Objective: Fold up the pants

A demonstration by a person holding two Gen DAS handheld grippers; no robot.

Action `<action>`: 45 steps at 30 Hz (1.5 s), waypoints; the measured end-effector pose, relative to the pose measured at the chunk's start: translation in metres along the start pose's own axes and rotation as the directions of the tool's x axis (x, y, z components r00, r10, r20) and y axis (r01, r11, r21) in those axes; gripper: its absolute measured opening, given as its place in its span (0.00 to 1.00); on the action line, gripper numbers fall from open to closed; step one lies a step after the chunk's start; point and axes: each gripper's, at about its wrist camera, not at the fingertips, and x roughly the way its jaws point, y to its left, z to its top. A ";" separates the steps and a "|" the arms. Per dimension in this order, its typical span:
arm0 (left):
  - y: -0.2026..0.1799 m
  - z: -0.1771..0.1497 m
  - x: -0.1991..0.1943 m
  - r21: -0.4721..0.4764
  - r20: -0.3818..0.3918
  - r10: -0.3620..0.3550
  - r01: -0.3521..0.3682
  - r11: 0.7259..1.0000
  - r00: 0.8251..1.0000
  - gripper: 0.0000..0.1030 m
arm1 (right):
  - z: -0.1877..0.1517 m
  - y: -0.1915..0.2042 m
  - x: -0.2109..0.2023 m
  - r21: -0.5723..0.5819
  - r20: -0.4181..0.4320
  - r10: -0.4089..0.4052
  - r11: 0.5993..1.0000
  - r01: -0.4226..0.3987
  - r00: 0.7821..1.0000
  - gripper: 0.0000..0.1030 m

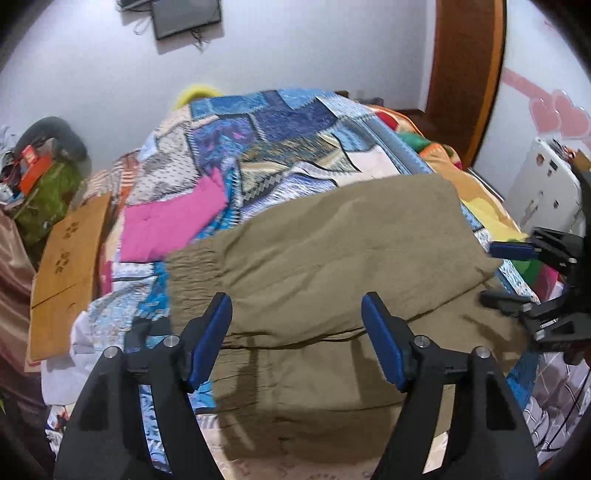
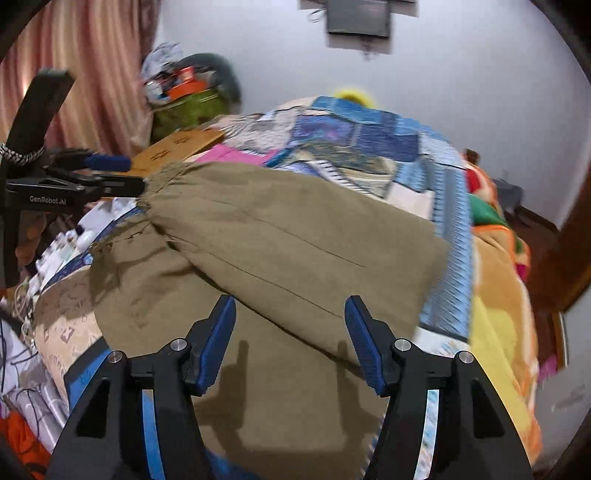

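Left tongs point(image 1: 296, 314) stand apart, nothing between the blue pads, hovering just above the near part of the olive pants point(image 1: 325, 266).

Left wrist view: pants lie folded on the bed, over a patchwork quilt point(image 1: 280, 136). Elastic waistband end points left, long axis running left to right across the frame. Upper layer is doubled over a lower one; the lower layer's near edge is cut off behind the tong arms. Right tongs point(image 1: 495, 273) come in at the right edge, fingers apart either side of the pants' right end (contact blurred, cannot tell). A pink cloth point(image 1: 170, 225) lies on the quilt just left of the pants, a cardboard box point(image 1: 70, 258) beyond the bed's left side. White wall, dark screen point(image 1: 184, 16) mounted high, wooden door frame point(image 1: 465, 74) at right.

Right wrist view: right tongs point(image 2: 290, 314) also apart, empty, over the pants point(image 2: 280, 236). Here the gathered end points upper left, axis diagonal down to the right. Left tongs point(image 2: 133, 173) sit at that gathered end; whether they touch the cloth is hard to make out. Pink curtain point(image 2: 81, 74) at left, orange-yellow blanket point(image 2: 498, 302) on the bed's right side. Whole frame is motion-blurred.
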 end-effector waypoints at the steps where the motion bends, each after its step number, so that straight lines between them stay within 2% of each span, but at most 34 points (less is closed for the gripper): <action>1: -0.001 0.000 0.003 -0.001 -0.012 -0.015 0.015 1.000 1.000 0.70 | 0.001 0.003 0.006 -0.005 -0.010 0.015 1.000 -0.015 1.000 0.56; 4: -0.005 -0.003 0.015 -0.010 -0.048 -0.072 0.072 0.997 0.996 0.70 | 0.006 0.014 0.029 -0.026 -0.057 0.064 0.998 -0.066 0.996 0.56; 7: -0.012 -0.008 0.025 0.013 -0.076 -0.096 0.098 0.995 0.992 0.70 | 0.006 0.024 0.051 -0.082 -0.115 0.095 0.991 -0.105 0.989 0.56; 10: -0.021 -0.011 0.036 0.058 -0.102 -0.095 0.101 0.993 0.990 0.70 | 0.007 0.029 0.053 -0.135 -0.105 0.108 0.983 -0.122 0.989 0.54; 12: -0.024 -0.011 0.043 0.071 -0.115 -0.089 0.098 0.993 0.989 0.70 | 0.009 0.028 0.055 -0.142 -0.110 0.115 0.981 -0.130 0.987 0.44; 13: -0.026 -0.011 0.047 0.078 -0.121 -0.085 0.094 0.993 0.989 0.70 | 0.011 0.027 0.056 -0.142 -0.110 0.113 0.982 -0.128 0.988 0.32; 15: -0.027 -0.009 0.052 0.085 -0.127 -0.080 0.091 0.992 0.989 0.70 | 0.014 0.025 0.060 -0.140 -0.117 0.120 0.981 -0.136 0.986 0.23; 16: -0.027 -0.008 0.054 0.090 -0.124 -0.077 0.089 0.992 0.989 0.70 | 0.015 0.025 0.060 -0.144 -0.118 0.127 0.979 -0.144 0.985 0.15; 17: -0.028 -0.007 0.055 0.098 -0.120 -0.075 0.087 0.991 0.990 0.70 | 0.017 0.026 0.059 -0.150 -0.113 0.127 0.978 -0.143 0.985 0.10; 19: -0.028 -0.004 0.057 0.109 -0.118 -0.068 0.081 0.991 0.991 0.70 | 0.021 0.027 0.057 -0.155 -0.093 0.116 0.979 -0.129 0.989 0.07; 20: -0.029 -0.003 0.057 0.115 -0.112 -0.063 0.076 0.990 0.992 0.68 | 0.023 0.025 0.054 -0.147 -0.076 0.113 0.981 -0.123 0.991 0.06; 21: -0.030 -0.001 0.057 0.123 -0.106 -0.051 0.064 0.990 0.993 0.62 | 0.026 0.023 0.052 -0.131 -0.059 0.114 0.984 -0.121 0.992 0.06; 22: -0.031 0.001 0.058 0.132 -0.102 -0.037 0.051 0.990 0.994 0.53 | 0.028 0.020 0.049 -0.114 -0.043 0.117 0.986 -0.121 0.992 0.06; 23: -0.032 0.002 0.057 0.145 -0.094 -0.015 0.029 0.989 0.995 0.47 | 0.031 0.017 0.044 -0.091 -0.022 0.121 0.988 -0.123 0.992 0.05; 25: -0.031 0.006 0.054 0.148 -0.077 0.001 0.010 0.989 0.997 0.28 | 0.034 0.013 0.036 -0.072 0.001 0.126 0.990 -0.125 0.992 0.05; 28: -0.029 0.012 0.042 0.139 -0.040 0.000 0.006 0.990 0.999 0.18 | 0.037 0.012 0.026 -0.068 0.019 0.124 0.990 -0.122 0.992 0.05; 31: -0.031 0.015 0.024 0.144 0.001 -0.006 0.005 0.990 1.000 0.12 | 0.038 0.015 0.016 -0.078 0.030 0.121 0.990 -0.118 0.992 0.04; 36: -0.038 0.007 -0.005 0.168 0.032 -0.019 0.014 0.986 0.999 0.12 | 0.035 0.024 -0.008 -0.093 0.051 0.125 0.988 -0.120 0.991 0.04; 45: -0.047 -0.037 -0.034 0.144 0.009 -0.060 0.058 0.988 0.998 0.12 | 0.011 0.048 -0.034 -0.111 0.037 0.141 0.984 -0.136 0.989 0.04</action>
